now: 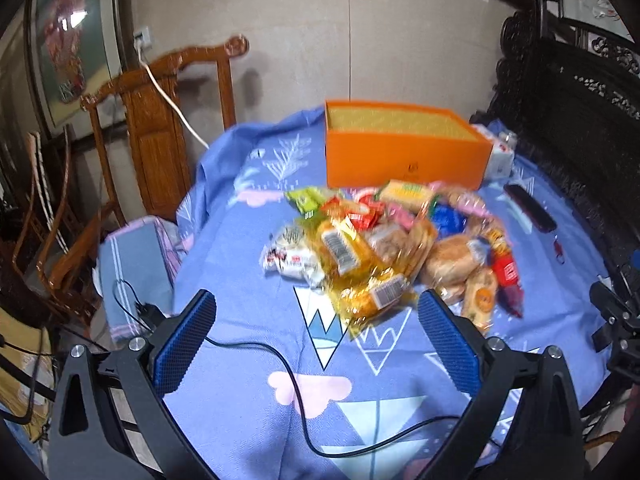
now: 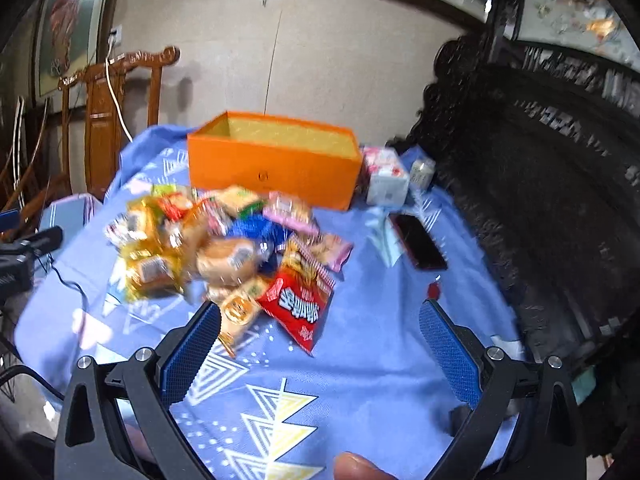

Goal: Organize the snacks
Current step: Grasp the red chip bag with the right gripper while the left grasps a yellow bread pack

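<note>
A heap of wrapped snacks (image 1: 384, 240) lies on the blue patterned cloth (image 1: 248, 360), in front of an empty orange box (image 1: 404, 160). The heap holds yellow packets (image 1: 352, 264), round buns (image 1: 452, 258) and a red packet (image 1: 506, 276). My left gripper (image 1: 316, 312) hangs open just short of the yellow packets, holding nothing. In the right wrist view the same snack heap (image 2: 216, 248) sits left of centre with a red snack bag (image 2: 298, 306) at its near edge and the orange box (image 2: 272, 168) behind. My right gripper (image 2: 320, 320) is open and empty above the cloth (image 2: 360, 360).
A dark phone (image 2: 418, 246) lies on the cloth right of the heap, with small white cartons (image 2: 386, 178) beside the box. A black cable (image 1: 296, 396) crosses the cloth near my left gripper. Wooden chairs (image 1: 160, 128) stand left; dark carved furniture (image 2: 540, 200) stands right. A fingertip (image 2: 356, 466) shows at the bottom.
</note>
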Action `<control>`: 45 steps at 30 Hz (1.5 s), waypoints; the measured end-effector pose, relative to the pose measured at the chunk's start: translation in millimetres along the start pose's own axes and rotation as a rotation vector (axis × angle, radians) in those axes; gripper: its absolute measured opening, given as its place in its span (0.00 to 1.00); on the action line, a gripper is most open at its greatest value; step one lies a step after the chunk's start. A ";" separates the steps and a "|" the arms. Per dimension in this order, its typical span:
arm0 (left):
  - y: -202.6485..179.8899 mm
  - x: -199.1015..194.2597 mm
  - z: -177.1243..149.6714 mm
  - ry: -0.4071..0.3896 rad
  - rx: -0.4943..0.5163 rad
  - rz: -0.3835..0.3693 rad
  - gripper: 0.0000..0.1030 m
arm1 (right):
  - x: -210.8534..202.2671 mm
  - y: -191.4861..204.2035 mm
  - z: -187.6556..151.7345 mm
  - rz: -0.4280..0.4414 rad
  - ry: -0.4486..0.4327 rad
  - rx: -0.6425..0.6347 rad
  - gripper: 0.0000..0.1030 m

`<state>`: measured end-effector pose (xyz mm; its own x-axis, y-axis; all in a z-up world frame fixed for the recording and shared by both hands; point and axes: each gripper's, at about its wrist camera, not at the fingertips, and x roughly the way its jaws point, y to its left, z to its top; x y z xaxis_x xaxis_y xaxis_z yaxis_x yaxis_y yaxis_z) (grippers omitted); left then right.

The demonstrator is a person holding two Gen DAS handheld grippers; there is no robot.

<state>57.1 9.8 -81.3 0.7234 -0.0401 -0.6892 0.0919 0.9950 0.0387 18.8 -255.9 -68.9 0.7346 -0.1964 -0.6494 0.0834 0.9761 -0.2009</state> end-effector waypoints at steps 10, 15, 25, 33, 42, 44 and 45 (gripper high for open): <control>5.0 42.0 -7.0 0.016 0.046 -0.017 0.96 | 115.5 -32.8 -4.5 0.236 0.225 0.359 0.93; -4.0 44.6 4.9 -0.004 0.074 -0.057 0.96 | 175.4 -32.6 -6.9 0.336 0.366 0.511 0.87; -43.2 75.3 34.2 0.006 0.144 -0.139 0.96 | 210.3 -28.1 -10.3 0.429 0.436 0.604 0.76; -91.1 123.3 56.7 -0.003 0.217 -0.226 0.96 | 190.7 -35.3 -12.9 0.417 0.425 0.556 0.75; -111.3 171.6 46.7 0.053 0.225 -0.289 0.64 | 186.5 -45.4 -6.6 0.392 0.382 0.548 0.76; -108.1 175.6 43.1 0.059 0.198 -0.322 0.53 | 188.0 -45.1 -6.1 0.394 0.382 0.543 0.76; -106.1 175.6 42.7 0.055 0.183 -0.336 0.43 | 187.7 -48.6 -8.6 0.396 0.381 0.542 0.76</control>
<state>203.5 -106.7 -175.5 0.5951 -0.3511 -0.7229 0.4419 0.8943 -0.0705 146.9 -341.0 -187.4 0.5039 0.2541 -0.8255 0.2533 0.8703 0.4225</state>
